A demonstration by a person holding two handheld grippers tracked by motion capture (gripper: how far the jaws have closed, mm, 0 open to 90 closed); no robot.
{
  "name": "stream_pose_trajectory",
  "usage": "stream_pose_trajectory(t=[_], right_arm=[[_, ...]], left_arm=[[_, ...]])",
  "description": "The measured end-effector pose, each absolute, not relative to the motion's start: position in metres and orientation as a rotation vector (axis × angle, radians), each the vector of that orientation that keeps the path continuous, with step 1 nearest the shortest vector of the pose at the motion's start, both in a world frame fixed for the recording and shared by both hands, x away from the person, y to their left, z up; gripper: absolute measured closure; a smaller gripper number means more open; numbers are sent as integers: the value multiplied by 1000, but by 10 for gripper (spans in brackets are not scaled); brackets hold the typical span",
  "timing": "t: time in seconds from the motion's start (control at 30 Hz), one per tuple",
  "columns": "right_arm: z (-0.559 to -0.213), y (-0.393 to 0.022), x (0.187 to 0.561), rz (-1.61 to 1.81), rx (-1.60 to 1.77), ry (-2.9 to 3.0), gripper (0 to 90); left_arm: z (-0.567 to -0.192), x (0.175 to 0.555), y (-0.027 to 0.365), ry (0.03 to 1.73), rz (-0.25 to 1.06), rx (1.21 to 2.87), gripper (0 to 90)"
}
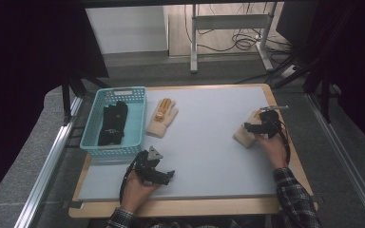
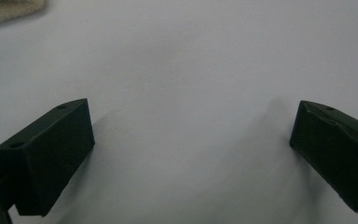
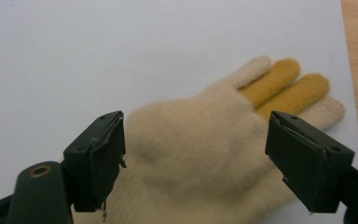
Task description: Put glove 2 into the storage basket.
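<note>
Right gripper (image 3: 193,154) jaws spread wide, cream glove (image 3: 200,149) lying flat on the tabletop (image 3: 98,56) between them, ungripped; judged lined up for a pick. Left gripper (image 2: 191,154) jaws open, nothing between them, parked clear.

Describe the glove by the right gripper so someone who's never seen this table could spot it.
On the grey mat, look near its right edge, far from the blue basket. The cream glove lies flat there, between the open jaws of the right gripper. Unlike the other cream glove beside the basket, it lies alone.
</note>
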State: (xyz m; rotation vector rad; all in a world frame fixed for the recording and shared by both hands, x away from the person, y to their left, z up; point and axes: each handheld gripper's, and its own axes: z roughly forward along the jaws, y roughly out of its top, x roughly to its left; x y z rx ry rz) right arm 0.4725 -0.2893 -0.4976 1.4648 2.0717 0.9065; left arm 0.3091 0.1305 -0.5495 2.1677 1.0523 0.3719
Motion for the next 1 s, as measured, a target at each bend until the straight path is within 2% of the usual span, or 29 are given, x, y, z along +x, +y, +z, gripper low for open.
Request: stream_pose_trajectory(t=[0.2,0.27,0.33,0.4,0.57,0.77,1.0], right_arm=[[-512,-282,483,805,1500,2081,176],[-517,-281,485,800,1503,2078,203],[-518,-280,484,803,1480,2079,287],[-517,-280,482,804,1459,2090,428],[-513,-285,479,830,1476,2097,543],[-498,-286,465,882,1394,2110,546],[-465,-258,431,1013,1206,2213,531]], left_arm=[[-550,309,131,1052,373,2167,0],[-550,309,130,1052,373,2167,0],[-550,309,130,1052,373,2167,0],[-550,309,130,1052,373,2168,0],[-549,309,131,1052,374,2168,0],[-550,309,131,1052,374,2167,0],[-549,309,131,1052,374,2168,0]])
